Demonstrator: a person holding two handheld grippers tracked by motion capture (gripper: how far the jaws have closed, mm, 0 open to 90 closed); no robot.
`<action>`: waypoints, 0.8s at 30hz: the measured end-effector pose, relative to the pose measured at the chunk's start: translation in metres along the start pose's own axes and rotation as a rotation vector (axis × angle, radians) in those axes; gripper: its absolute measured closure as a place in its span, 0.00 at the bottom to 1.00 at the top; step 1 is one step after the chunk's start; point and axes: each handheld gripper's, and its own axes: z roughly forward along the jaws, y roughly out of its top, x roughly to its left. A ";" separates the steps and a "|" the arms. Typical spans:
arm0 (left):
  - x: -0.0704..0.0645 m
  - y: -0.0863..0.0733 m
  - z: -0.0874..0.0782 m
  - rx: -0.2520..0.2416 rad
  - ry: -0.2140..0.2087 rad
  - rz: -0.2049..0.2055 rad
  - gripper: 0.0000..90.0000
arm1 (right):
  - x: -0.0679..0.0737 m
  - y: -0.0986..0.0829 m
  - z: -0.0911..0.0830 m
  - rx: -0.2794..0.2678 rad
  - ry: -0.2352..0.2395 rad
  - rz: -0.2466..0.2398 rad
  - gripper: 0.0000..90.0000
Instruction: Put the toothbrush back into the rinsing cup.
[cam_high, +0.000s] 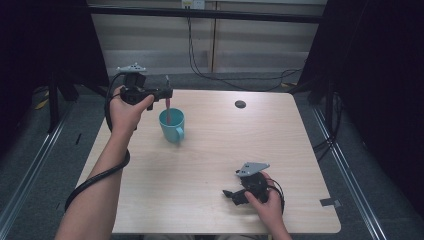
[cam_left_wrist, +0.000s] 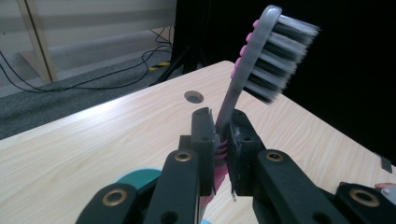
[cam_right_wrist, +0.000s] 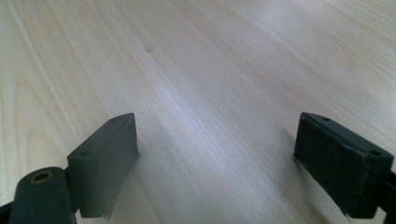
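Toothbrush (cam_left_wrist: 261, 60) upright, bristles up

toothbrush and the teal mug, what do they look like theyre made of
Toothbrush: looks like moulded plastic, a smooth grey neck with pink rubbery-looking ribs where the left tool clamps it; the bristles are fine dark and pale fibres, probably nylon.
Teal mug: an even, opaque colour with a matte look and a thin rim, likely plastic, though glazed ceramic can't be ruled out.

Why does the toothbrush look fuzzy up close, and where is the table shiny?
In the left gripper view, the toothbrush bristles blur at their tips, too close to the camera; a pale glare streaks the table. In the right gripper view, soft glare whitens the wood.
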 end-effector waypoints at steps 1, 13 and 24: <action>0.002 0.001 0.002 0.002 -0.001 0.003 0.92 | 0.000 0.000 0.000 0.000 0.000 0.000 0.14; 0.014 0.000 0.021 -0.005 0.010 -0.010 0.92 | 0.000 0.000 0.000 0.000 0.000 -0.002 0.14; 0.021 -0.002 0.034 -0.010 0.033 -0.006 0.92 | 0.000 0.000 0.000 0.001 0.003 -0.002 0.14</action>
